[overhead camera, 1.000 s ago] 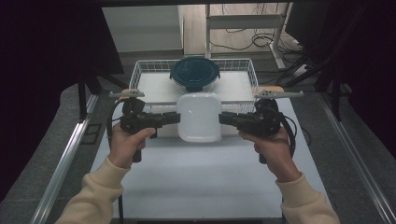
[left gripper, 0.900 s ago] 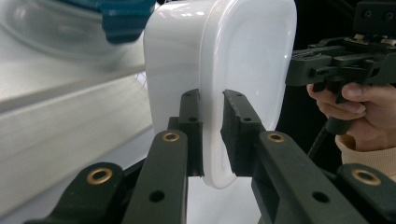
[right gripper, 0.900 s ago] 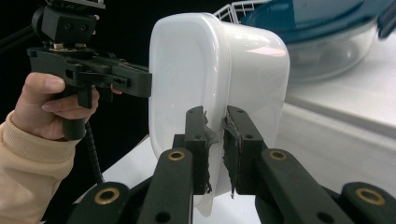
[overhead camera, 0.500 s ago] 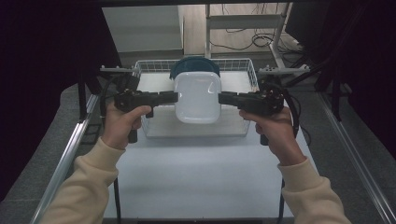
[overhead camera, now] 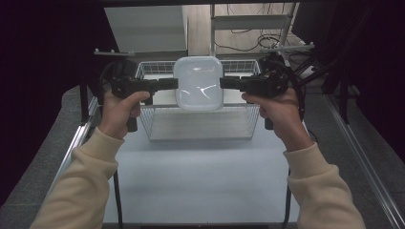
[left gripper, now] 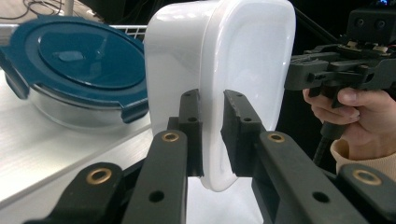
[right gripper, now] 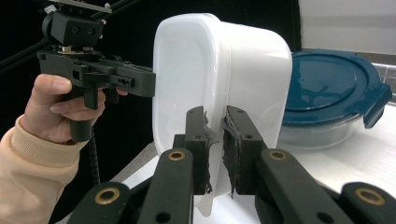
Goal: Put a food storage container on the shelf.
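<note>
A white rounded-rectangular container (overhead camera: pixel 198 83) hangs in the air above a wire basket (overhead camera: pixel 200 125). My left gripper (overhead camera: pixel 174 84) is shut on its left edge and my right gripper (overhead camera: pixel 223 83) is shut on its right edge. In the left gripper view the jaws of the left gripper (left gripper: pixel 212 135) pinch the container's wall (left gripper: pixel 233 60), with the other gripper (left gripper: pixel 303 74) beyond it. In the right gripper view the right gripper (right gripper: pixel 215 149) clamps the same container (right gripper: pixel 210 70). A round glass bowl with a blue lid (left gripper: pixel 88 60) (right gripper: pixel 322 88) sits behind it.
The wire basket stands at the far end of the white table (overhead camera: pixel 200 181). Metal rails run along both table sides. A shelf frame with cables stands behind the basket. Both forearms in cream sleeves come in from the bottom.
Both hands have risen and moved away from the person with the white container between them. It now hangs over the basket and covers the blue-lidded bowl in the high view.
</note>
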The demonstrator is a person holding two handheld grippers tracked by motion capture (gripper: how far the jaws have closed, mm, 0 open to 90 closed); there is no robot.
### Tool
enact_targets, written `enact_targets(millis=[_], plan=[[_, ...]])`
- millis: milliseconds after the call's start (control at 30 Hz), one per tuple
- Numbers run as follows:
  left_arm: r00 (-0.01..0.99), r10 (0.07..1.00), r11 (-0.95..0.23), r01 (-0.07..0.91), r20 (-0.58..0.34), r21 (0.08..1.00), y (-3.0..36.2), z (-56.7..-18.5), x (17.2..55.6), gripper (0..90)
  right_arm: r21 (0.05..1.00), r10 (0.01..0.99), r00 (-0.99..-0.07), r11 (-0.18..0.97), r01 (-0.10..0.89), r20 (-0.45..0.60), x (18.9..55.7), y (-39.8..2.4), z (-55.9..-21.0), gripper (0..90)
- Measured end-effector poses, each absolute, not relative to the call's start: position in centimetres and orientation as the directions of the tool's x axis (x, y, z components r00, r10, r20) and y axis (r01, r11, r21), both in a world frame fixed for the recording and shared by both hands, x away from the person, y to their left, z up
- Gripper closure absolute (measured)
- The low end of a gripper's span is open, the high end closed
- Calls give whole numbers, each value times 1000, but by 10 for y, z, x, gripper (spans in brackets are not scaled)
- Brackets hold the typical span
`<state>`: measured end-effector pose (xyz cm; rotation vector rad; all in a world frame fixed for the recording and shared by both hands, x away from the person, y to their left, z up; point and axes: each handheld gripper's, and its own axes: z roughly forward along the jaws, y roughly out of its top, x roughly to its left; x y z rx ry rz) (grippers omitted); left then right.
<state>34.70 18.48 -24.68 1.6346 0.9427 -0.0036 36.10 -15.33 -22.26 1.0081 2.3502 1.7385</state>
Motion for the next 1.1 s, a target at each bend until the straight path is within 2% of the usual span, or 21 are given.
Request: enact_targets(millis=[633, 1100], plan=[[637, 585, 26, 603, -502, 797, 189, -218, 388, 786, 851, 539, -757, 132, 509, 369, 404, -145, -195, 799], [542, 593, 56, 709, -595, 703, 190, -236, 438, 783, 776, 573, -675, 105, 622, 465, 456, -139, -214, 794]])
